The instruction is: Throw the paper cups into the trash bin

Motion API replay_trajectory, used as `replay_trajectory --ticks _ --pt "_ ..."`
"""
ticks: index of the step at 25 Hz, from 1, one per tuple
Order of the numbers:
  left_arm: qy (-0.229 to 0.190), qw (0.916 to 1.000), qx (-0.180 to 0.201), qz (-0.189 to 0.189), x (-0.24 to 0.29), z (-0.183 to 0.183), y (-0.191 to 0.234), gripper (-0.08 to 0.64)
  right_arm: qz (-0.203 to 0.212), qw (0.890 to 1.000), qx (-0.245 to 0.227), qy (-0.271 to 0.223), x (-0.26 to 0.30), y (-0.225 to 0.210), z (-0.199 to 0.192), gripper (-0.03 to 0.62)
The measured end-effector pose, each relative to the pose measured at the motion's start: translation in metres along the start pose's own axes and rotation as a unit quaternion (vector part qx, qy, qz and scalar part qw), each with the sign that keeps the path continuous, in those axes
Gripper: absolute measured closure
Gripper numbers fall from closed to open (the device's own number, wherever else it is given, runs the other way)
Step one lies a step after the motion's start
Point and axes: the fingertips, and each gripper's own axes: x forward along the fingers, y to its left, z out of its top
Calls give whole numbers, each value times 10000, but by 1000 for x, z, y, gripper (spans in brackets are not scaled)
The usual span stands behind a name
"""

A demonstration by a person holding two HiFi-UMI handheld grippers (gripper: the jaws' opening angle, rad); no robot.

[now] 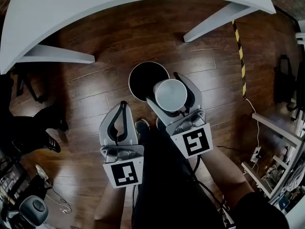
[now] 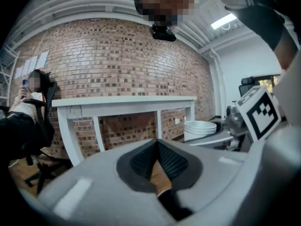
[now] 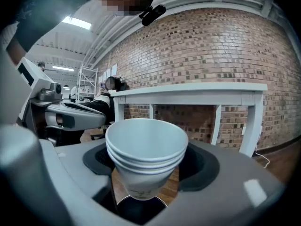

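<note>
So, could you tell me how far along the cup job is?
Done: cups stacked, off the table. In hand: the right gripper holds them above the bin. To do: release them. The left gripper is shut, empty.

Your head view was dim, with strong curving at its edges; ceiling lights (image 2: 225, 21) glared overhead, and your gripper views blurred close up.

Cup stack (image 1: 170, 95) hides pt of bin (image 1: 139, 81) rim
</note>
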Motion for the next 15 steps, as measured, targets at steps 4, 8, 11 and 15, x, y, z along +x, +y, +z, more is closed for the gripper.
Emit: replay_trajectory --ticks 4,8,11,15 --pt "244 9996 126 -49 8 -35 -9 555 101 9999 86 107 8 3 -29 224" --pt "331 9989 284 -175 21 -64 -11 555 111 9998 71 169 22 2 -55 224" --pt "378 9989 255 -147 30 -86 -11 555 138 9994 62 301 30 0 -83 224" --pt "533 9973 462 -218 32 -118 -18 555 212 9977 5 644 34 5 -130 224"
